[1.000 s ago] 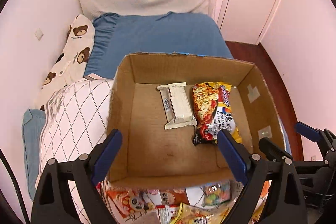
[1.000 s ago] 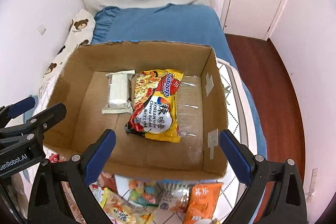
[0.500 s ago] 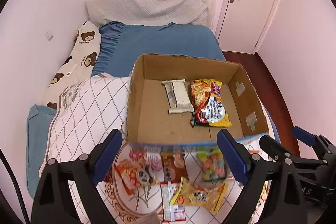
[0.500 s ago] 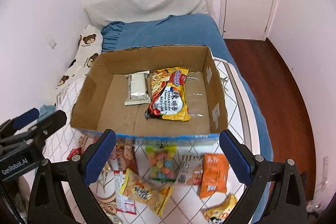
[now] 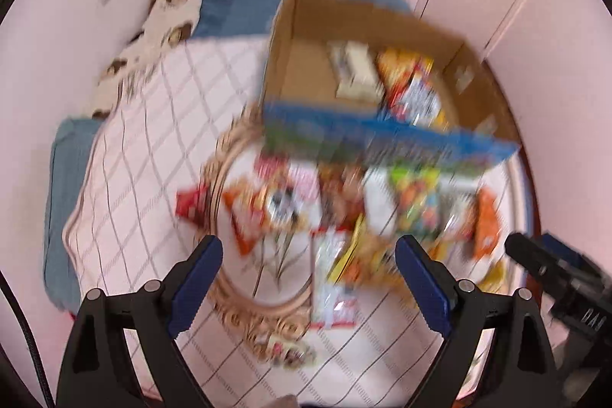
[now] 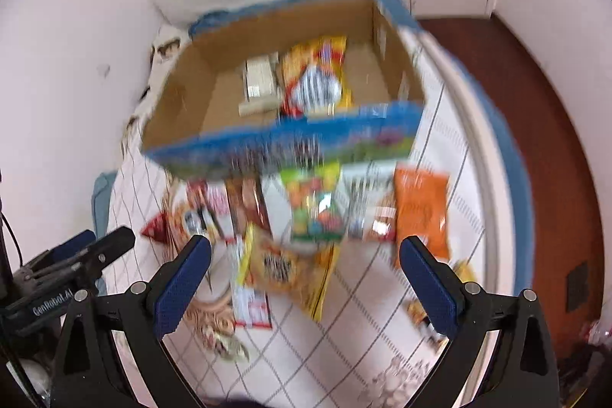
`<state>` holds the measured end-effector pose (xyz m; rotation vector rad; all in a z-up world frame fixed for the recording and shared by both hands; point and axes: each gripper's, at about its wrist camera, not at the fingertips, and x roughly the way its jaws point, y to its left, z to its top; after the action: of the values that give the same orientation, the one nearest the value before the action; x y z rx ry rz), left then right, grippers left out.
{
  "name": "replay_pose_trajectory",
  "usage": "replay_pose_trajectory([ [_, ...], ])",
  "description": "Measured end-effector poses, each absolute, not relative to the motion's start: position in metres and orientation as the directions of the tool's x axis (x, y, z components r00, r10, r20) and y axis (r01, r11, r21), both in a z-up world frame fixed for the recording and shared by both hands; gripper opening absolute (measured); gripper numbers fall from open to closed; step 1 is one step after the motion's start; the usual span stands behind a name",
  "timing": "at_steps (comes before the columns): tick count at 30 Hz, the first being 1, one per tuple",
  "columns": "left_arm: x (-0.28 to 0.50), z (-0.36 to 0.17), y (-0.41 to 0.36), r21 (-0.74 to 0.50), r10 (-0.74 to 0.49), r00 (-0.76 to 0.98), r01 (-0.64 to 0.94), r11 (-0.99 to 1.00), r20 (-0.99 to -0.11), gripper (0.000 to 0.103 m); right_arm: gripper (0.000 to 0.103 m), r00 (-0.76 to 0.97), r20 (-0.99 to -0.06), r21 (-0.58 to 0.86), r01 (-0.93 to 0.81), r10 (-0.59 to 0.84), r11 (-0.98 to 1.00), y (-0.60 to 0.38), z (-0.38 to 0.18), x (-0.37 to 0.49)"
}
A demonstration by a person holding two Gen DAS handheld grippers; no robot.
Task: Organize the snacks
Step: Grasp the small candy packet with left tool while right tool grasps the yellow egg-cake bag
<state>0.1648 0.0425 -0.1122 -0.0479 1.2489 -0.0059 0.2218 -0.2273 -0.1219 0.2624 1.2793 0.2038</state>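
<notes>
Both views are motion-blurred. An open cardboard box (image 5: 302, 37) (image 6: 179, 109) with a blue front stands on the bed. It holds a white packet (image 5: 354, 71) (image 6: 260, 86) and a yellow-red noodle pack (image 5: 415, 90) (image 6: 315, 79). Several loose snack packs lie in front of it, among them a colourful candy bag (image 5: 415, 201) (image 6: 313, 209), an orange bag (image 5: 487, 228) (image 6: 420, 209) and a yellow bag (image 6: 287, 270). My left gripper (image 5: 308, 274) is open and empty above the snacks. My right gripper (image 6: 304, 278) is open and empty over the yellow bag.
The snacks lie on a white quilt (image 5: 153, 125) (image 6: 382, 331) with a diamond grid and a gold oval print (image 5: 244, 297). A bear-print pillow (image 5: 160, 25) and blue sheet lie behind. Wood floor (image 6: 550, 125) and a door are at the right.
Both grippers have pulled back and up from the box, so the loose snacks in front of it have come into view. Both stay open.
</notes>
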Motion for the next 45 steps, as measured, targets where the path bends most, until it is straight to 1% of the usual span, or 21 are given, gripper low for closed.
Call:
replay_pose_trajectory([
  [3,0.142,-0.153,0.06,-0.042,-0.026,0.206,-0.073,0.996,-0.978,0.093,0.101,0.207,-0.937,0.255,-0.142,0.28,0.957,-0.201,-0.149,0.219],
  [7,0.11,-0.204,0.084,-0.069,-0.059,0.067,-0.156,0.985,-0.996,0.092,0.101,0.133,-0.972,0.136,-0.363,0.195,0.922,-0.153,-0.185,0.22],
  [11,0.078,-0.24,0.103,-0.133,-0.143,-0.022,-0.253,0.958,-0.989,0.092,0.101,0.049,-0.986,0.111,-0.523,0.16,0.845,-0.114,-0.222,0.226],
  [15,0.058,-0.266,0.117,-0.23,-0.278,-0.071,-0.389,0.892,-0.958,0.092,0.101,0.001,-0.996,0.072,-0.586,0.09,0.807,-0.092,-0.256,0.229],
  [17,0.049,-0.279,0.122,-0.292,-0.364,-0.073,-0.464,0.837,-0.928,0.092,0.1,-0.015,-0.997,0.071,-0.574,0.076,0.815,-0.092,-0.265,0.228],
  [19,0.047,-0.285,0.123,-0.299,-0.372,-0.056,-0.49,0.819,-0.927,0.087,0.081,-0.038,-0.998,0.066,-0.544,0.055,0.837,-0.097,-0.272,0.226],
  [20,0.047,-0.284,0.119,-0.283,-0.339,-0.04,-0.463,0.84,-0.94,0.087,0.077,-0.05,-0.997,0.074,-0.517,0.057,0.853,-0.102,-0.274,0.225],
  [21,0.049,-0.283,0.114,-0.259,-0.303,-0.035,-0.429,0.865,-0.952,0.086,0.076,-0.057,-0.997,0.081,-0.484,0.061,0.871,-0.108,-0.275,0.223],
  [23,0.053,-0.278,0.096,-0.195,-0.209,-0.019,-0.296,0.935,-0.978,0.087,0.076,-0.063,-0.996,0.08,-0.431,0.058,0.899,-0.119,-0.275,0.217],
  [25,0.055,-0.279,0.08,-0.147,-0.156,-0.028,-0.198,0.969,-0.987,0.087,0.074,-0.073,-0.994,0.102,-0.36,0.08,0.927,-0.135,-0.274,0.209],
  [28,0.056,-0.288,0.062,-0.13,-0.138,-0.063,-0.113,0.985,-0.988,0.087,0.074,-0.104,-0.981,0.182,-0.199,0.164,0.963,-0.166,-0.276,0.196],
  [30,0.057,-0.296,0.053,-0.125,-0.132,-0.082,-0.084,0.989,-0.988,0.086,0.074,-0.118,-0.961,0.256,-0.042,0.25,0.966,-0.194,-0.278,0.184],
  [31,0.056,-0.3,0.05,-0.119,-0.125,-0.092,-0.071,0.99,-0.988,0.083,0.073,-0.118,-0.954,0.276,0.01,0.276,0.961,-0.203,-0.279,0.18],
  [32,0.056,-0.303,0.048,-0.116,-0.122,-0.097,-0.066,0.991,-0.988,0.07,0.073,-0.109,-0.948,0.293,0.063,0.298,0.954,-0.213,-0.28,0.175],
  [33,0.056,-0.308,0.044,-0.111,-0.117,-0.11,-0.058,0.992,-0.987,0.062,0.073,-0.096,-0.944,0.306,0.111,0.317,0.945,-0.222,-0.28,0.17],
  [34,0.057,-0.312,0.038,-0.106,-0.112,-0.118,-0.054,0.993,-0.987,0.062,0.073,-0.09,-0.94,0.315,0.137,0.328,0.939,-0.228,-0.281,0.166],
  [36,0.056,-0.314,0.034,-0.099,-0.103,-0.106,-0.048,0.994,-0.989,0.062,0.074,-0.094,-0.929,0.339,0.17,0.358,0.925,-0.235,-0.287,0.157],
  [38,0.057,-0.314,0.03,-0.092,-0.095,-0.099,-0.04,0.995,-0.991,0.061,0.076,-0.081,-0.931,0.338,0.173,0.355,0.925,-0.243,-0.289,0.149],
  [39,0.064,-0.311,0.028,-0.089,-0.092,-0.092,-0.039,0.995,-0.991,0.061,0.082,-0.072,-0.94,0.32,0.157,0.335,0.934,-0.243,-0.286,0.148],
  [40,0.072,-0.308,0.025,-0.089,-0.092,-0.087,-0.039,0.995,-0.992,0.061,0.083,-0.056,-0.948,0.302,0.139,0.312,0.943,-0.243,-0.282,0.148],
  [45,0.094,-0.304,0.029,-0.098,-0.102,-0.062,-0.071,0.993,-0.993,0.061,0.084,-0.005,-0.976,0.218,0.008,0.218,0.976,-0.218,-0.262,0.161],
])
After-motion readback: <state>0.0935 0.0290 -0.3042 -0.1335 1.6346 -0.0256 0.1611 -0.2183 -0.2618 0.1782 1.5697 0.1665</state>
